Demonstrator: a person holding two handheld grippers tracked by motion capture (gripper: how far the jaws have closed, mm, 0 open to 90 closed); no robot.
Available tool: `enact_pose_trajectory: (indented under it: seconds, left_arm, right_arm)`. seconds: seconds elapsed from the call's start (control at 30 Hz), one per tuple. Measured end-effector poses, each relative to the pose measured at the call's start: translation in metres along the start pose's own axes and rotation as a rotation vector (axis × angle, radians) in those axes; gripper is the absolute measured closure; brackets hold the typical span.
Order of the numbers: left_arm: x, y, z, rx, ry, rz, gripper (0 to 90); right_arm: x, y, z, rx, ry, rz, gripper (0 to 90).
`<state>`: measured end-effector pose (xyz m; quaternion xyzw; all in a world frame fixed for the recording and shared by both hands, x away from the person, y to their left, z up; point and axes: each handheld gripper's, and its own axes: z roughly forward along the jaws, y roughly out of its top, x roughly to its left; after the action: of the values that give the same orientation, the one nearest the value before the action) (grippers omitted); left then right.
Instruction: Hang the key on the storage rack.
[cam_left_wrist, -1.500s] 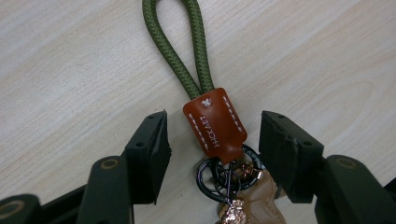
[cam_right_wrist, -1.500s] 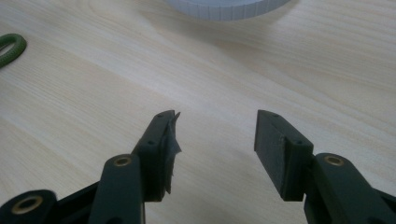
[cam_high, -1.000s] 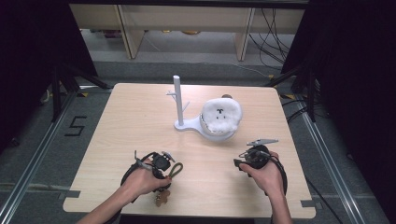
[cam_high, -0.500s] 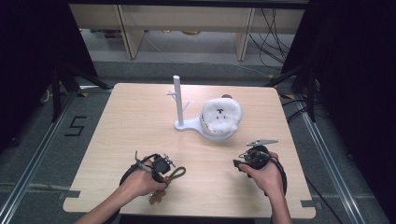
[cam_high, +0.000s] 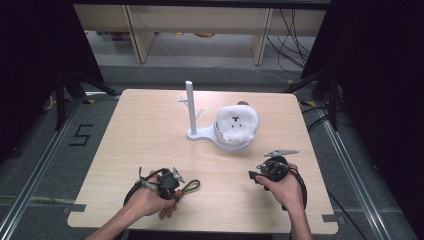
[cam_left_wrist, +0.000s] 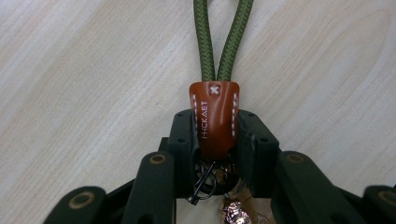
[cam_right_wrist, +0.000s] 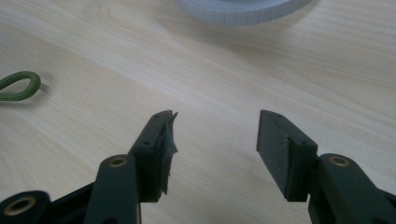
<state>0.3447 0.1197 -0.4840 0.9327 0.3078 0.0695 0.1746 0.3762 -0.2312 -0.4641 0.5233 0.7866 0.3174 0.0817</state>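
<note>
A keychain lies near the table's front left: a green cord loop (cam_left_wrist: 223, 42) (cam_high: 192, 186) joined to a brown leather tab (cam_left_wrist: 214, 116), with metal rings behind it. My left gripper (cam_left_wrist: 215, 135) (cam_high: 172, 184) has just been closing its jaws, and the pads now press both sides of the leather tab. My right gripper (cam_right_wrist: 215, 135) (cam_high: 256, 176) rests low over the wood at the front right, open, with nothing between its fingers. From the right gripper view the cord's end (cam_right_wrist: 18, 86) shows far to the left.
A white stand (cam_high: 191, 107) with a post and short pegs rises at mid table, its round base (cam_right_wrist: 243, 9) just ahead of my right gripper. A white fluffy plush (cam_high: 236, 125) sits on that base. Dark floor and rails surround the table.
My left hand has shifted slightly over the keychain. The right hand has not moved.
</note>
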Motion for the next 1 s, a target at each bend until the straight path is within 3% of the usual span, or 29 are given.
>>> enact_pose_trajectory:
  seconds: [0.1,0.13,0.4,0.57,0.6,0.73,0.83,0.87,0.9,0.93,1.0]
  left_arm:
    - [0.001,-0.007,-0.001,-0.048,0.003,0.009,68.7]
    - [0.000,-0.009,0.001,-0.088,0.007,-0.016,68.7]
    - [0.002,-0.023,-0.005,-0.223,0.019,-0.020,68.8]
    - [0.003,-0.028,-0.009,-0.290,-0.011,-0.029,68.9]
    - [0.002,-0.029,-0.008,-0.331,0.003,-0.059,68.9]
    - [0.003,-0.035,-0.012,-0.414,0.006,-0.058,68.9]
    - [0.005,-0.040,-0.014,-0.437,-0.003,-0.065,68.8]
    - [0.004,-0.040,-0.012,-0.467,-0.004,-0.094,68.8]
    - [0.004,-0.042,-0.013,-0.470,-0.008,-0.085,68.8]
    - [0.004,-0.042,-0.013,-0.486,-0.004,-0.102,68.8]
    - [0.004,-0.044,-0.014,-0.503,0.001,-0.092,68.8]
  right_arm:
    - [0.000,0.000,0.001,-0.009,-0.001,-0.008,47.1]
    - [0.001,0.000,0.000,0.002,0.004,0.007,47.1]
    - [0.001,0.000,-0.001,-0.008,0.010,-0.002,47.1]
    - [0.001,0.000,-0.001,-0.031,-0.007,0.000,47.1]
    - [-0.002,0.000,0.001,-0.051,-0.023,-0.033,47.2]
    - [-0.002,0.000,0.001,-0.052,-0.017,-0.032,47.2]
    - [-0.002,0.000,0.001,-0.053,-0.010,-0.034,47.2]
    - [-0.001,0.000,0.001,-0.056,-0.003,-0.030,47.1]
    - [0.000,0.000,0.000,-0.052,0.004,-0.018,47.1]
    - [0.002,-0.001,-0.001,-0.045,0.001,0.004,47.1]
    - [0.002,-0.001,0.000,-0.051,0.000,0.001,47.1]
